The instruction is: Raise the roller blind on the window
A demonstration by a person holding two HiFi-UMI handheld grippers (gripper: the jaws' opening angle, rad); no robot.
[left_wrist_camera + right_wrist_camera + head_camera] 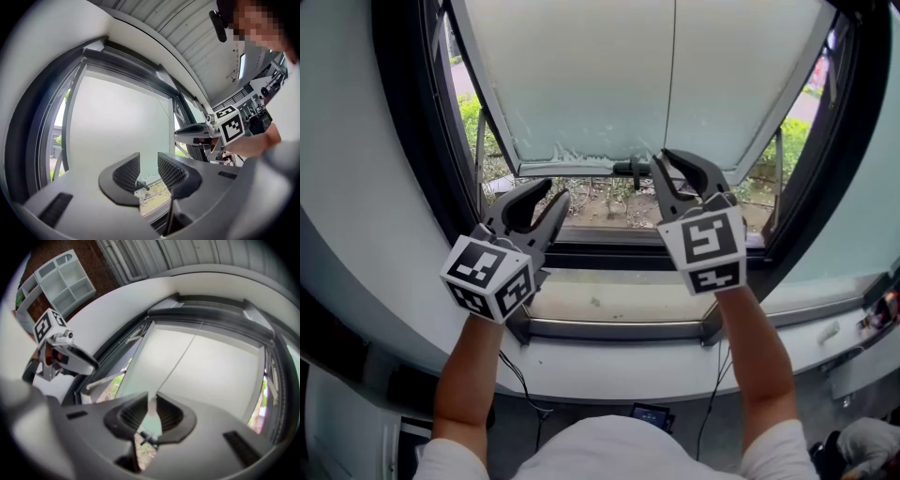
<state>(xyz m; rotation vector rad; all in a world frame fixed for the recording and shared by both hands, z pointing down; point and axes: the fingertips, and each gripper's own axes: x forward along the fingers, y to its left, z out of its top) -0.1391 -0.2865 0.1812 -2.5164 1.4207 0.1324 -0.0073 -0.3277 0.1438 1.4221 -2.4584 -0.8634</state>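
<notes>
Pinching roller blind (581,75): right gripper (664,161) | left gripper (555,192) lower, jaws apart

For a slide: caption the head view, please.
Right gripper shut on the cord at the blind's edge; left gripper open.
</notes>
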